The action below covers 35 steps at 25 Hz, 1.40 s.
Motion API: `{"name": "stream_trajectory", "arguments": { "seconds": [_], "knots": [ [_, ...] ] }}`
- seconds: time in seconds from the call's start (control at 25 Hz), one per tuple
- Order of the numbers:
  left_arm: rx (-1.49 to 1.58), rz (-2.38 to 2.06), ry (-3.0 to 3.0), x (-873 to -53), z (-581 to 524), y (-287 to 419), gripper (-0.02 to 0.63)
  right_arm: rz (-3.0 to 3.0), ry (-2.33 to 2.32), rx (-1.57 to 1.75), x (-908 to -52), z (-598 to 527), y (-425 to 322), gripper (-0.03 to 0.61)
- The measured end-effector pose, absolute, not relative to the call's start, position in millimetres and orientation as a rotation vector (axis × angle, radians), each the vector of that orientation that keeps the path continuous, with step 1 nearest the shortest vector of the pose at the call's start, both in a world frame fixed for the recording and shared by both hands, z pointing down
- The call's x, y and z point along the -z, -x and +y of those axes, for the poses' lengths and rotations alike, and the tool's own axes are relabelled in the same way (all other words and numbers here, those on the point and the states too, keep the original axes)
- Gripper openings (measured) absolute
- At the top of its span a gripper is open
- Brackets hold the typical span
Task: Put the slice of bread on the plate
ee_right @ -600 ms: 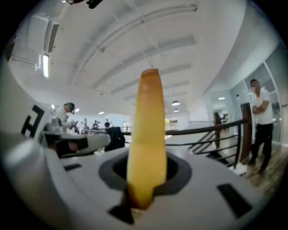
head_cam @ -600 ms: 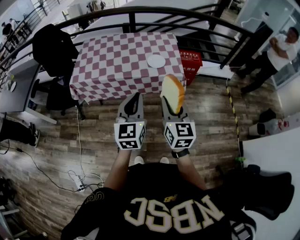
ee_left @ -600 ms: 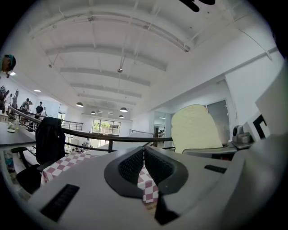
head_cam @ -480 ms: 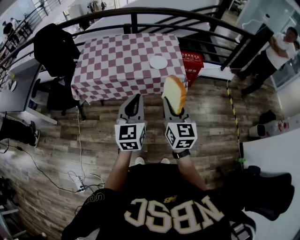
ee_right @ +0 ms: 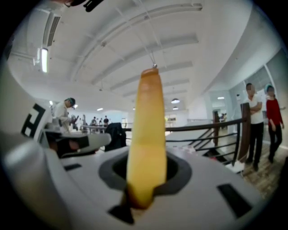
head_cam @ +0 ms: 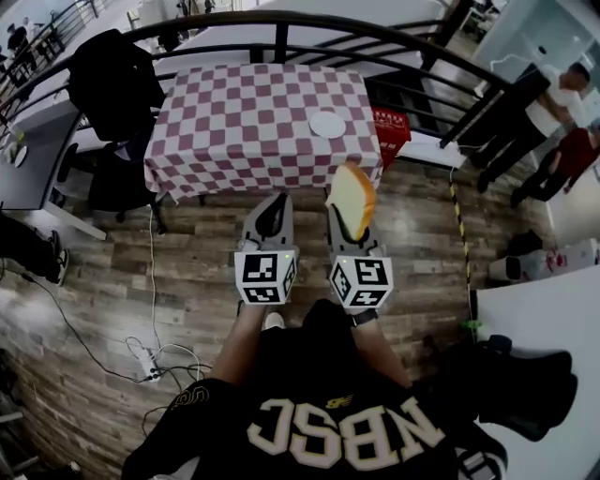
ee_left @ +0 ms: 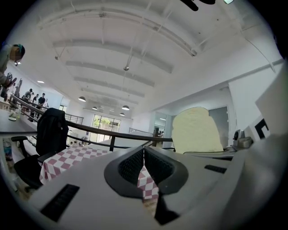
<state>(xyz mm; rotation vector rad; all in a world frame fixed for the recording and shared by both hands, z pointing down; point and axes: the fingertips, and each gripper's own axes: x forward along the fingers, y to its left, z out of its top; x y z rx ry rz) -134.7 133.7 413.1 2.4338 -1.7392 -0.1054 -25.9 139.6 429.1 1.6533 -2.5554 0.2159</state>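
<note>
I see a slice of bread (head_cam: 352, 200) with a brown crust standing upright in my right gripper (head_cam: 345, 221), which is shut on its lower edge. In the right gripper view the bread (ee_right: 147, 134) stands edge-on between the jaws of the right gripper (ee_right: 146, 179). The white plate (head_cam: 327, 125) lies near the right end of the red-and-white checkered table (head_cam: 234, 112), well ahead of both grippers. My left gripper (head_cam: 273, 218) is held beside the right one, shut with nothing in it. The left gripper view shows the left gripper (ee_left: 144, 164) with its pads together and the bread (ee_left: 196, 131) to their right.
A black railing (head_cam: 281, 28) curves behind the table. A black chair with a jacket (head_cam: 112, 84) stands at the table's left, a red crate (head_cam: 389, 127) at its right. Two people (head_cam: 539, 122) stand at the far right. A power strip and cable (head_cam: 145, 352) lie on the wooden floor.
The table and plate have come a little closer and shifted in the head view. Both grippers keep their pose, the bread still upright. A second person has appeared at the right.
</note>
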Motion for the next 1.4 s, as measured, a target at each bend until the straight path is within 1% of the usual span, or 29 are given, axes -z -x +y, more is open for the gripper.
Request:
{"name": "stream_trajectory", "arguments": {
  "seconds": [0.28,0.48,0.76,1.12,1.4],
  "knots": [
    [0.067,-1.669,-2.446,-434,104,114,0.026,-2.523,-1.649,-0.283,-456,114,19,0.098],
    [0.012,-1.691,-2.431,-445,46,100,0.026,-2.606,-1.631,-0.311,-458,49,8,0.100],
    [-0.018,-1.732,-2.439,-433,-58,62,0.026,-2.667,-1.610,-0.323,-446,-67,-31,0.100],
    [-0.129,-1.705,-2.344,-471,-144,14,0.026,-2.596,-1.534,-0.545,-498,-145,-80,0.100],
    [-0.201,-1.713,-2.288,-492,-178,8,0.026,-2.591,-1.463,-0.610,-516,-189,-83,0.100]
  ]
}}
